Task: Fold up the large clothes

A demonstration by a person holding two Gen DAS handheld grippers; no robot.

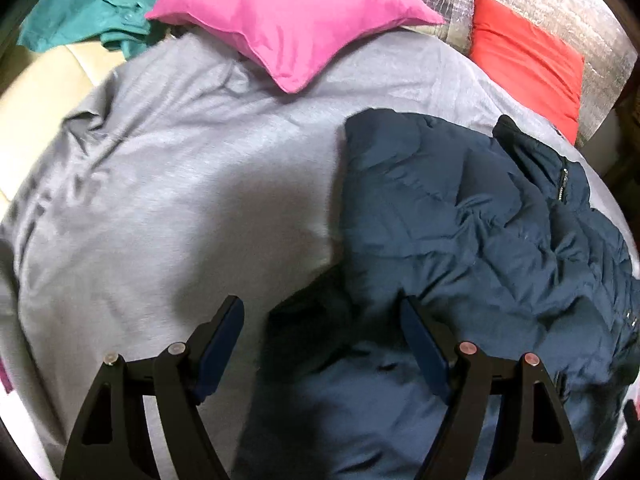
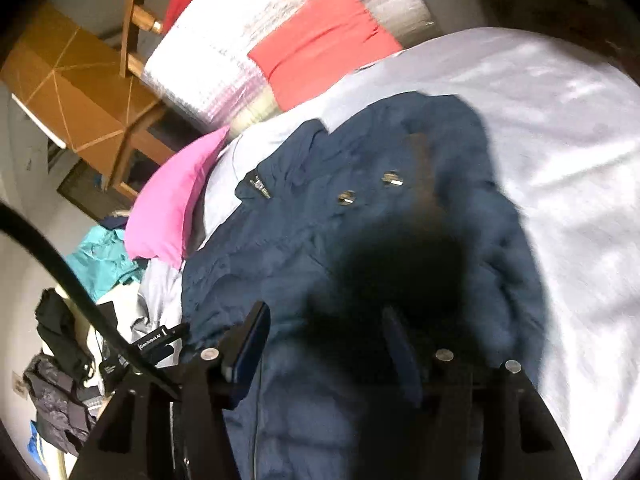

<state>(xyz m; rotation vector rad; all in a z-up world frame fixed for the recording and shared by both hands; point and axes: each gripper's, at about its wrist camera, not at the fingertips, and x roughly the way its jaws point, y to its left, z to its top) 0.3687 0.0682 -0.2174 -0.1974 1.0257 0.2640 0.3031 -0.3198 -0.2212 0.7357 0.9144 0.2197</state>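
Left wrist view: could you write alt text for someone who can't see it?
A navy puffer jacket lies crumpled on a grey bedsheet, seen from just above the left tool, whose two fingers stand open with nothing between them. A pink pillow and a red pillow sit at the far edge, with a teal shirt beyond.

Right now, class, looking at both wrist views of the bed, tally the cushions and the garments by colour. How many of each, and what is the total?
Pink cushion: 1
Red cushion: 1
Navy padded jacket: 1
Teal shirt: 1
Total: 4
The dark heap of clothes beside the bed in the right wrist view is too jumbled to count.
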